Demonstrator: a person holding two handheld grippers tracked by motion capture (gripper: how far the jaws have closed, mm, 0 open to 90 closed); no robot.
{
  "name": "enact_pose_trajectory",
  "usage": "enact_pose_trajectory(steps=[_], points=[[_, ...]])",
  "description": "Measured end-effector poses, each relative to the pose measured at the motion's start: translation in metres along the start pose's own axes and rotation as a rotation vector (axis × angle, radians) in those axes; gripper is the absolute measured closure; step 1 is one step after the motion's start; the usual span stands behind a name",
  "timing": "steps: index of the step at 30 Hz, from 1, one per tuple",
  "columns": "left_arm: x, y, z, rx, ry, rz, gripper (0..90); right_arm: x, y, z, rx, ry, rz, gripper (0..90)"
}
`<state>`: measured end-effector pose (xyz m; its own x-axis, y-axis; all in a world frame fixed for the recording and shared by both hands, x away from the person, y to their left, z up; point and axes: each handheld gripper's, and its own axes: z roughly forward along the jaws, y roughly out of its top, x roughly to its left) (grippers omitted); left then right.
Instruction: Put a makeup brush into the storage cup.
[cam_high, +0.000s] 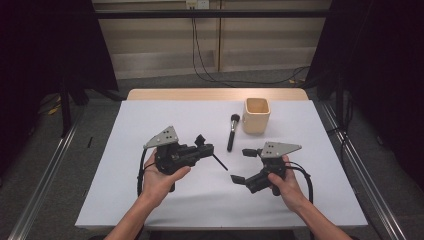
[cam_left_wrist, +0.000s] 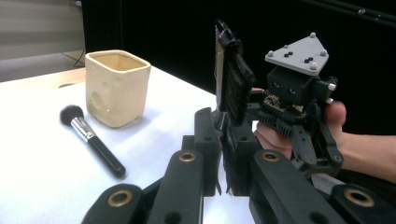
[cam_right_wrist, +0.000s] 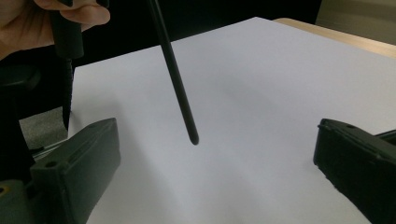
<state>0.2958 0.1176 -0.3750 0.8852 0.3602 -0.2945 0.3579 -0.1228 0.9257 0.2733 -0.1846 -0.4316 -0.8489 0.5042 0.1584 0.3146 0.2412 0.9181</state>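
Observation:
My left gripper is shut on a thin black stick that juts out toward the right over the white table. In the right gripper view the stick slants down from the top, and its rounded end hangs above the sheet between the wide-apart jaws, touching neither. My right gripper is open with nothing gripped. In the left gripper view my own jaws are pressed together, and beyond them one of the right gripper's fingers stands up beside its grey plate.
A black makeup brush with a silver collar lies flat beside a cream square cup at the back right. In the left gripper view the brush lies in front of the cup. A white sheet covers the table.

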Motion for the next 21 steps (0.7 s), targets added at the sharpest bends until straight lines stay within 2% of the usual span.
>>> enact_pose_trajectory(steps=[3, 5, 7, 11, 16, 21], points=[[0.002, 0.003, -0.002, 0.021, -0.013, -0.007, 85.6, 0.000, 0.000, 0.000, -0.011, -0.030, 0.018, 0.1], [0.001, 0.007, -0.003, 0.050, -0.008, 0.005, 85.5, 0.001, -0.001, 0.000, -0.016, -0.044, 0.015, 0.1], [0.002, 0.009, -0.004, 0.046, -0.014, 0.001, 85.6, 0.002, -0.002, -0.001, -0.019, -0.053, 0.002, 0.1], [0.003, 0.015, -0.004, 0.073, -0.015, 0.035, 85.5, 0.001, -0.003, -0.002, -0.013, -0.032, 0.008, 0.1], [0.005, 0.022, -0.003, 0.143, 0.000, 0.053, 85.5, 0.001, -0.006, -0.004, -0.004, -0.024, -0.001, 0.2], [0.005, 0.026, 0.000, 0.173, 0.009, 0.063, 85.5, 0.002, -0.007, -0.004, -0.007, 0.006, 0.022, 1.3]])
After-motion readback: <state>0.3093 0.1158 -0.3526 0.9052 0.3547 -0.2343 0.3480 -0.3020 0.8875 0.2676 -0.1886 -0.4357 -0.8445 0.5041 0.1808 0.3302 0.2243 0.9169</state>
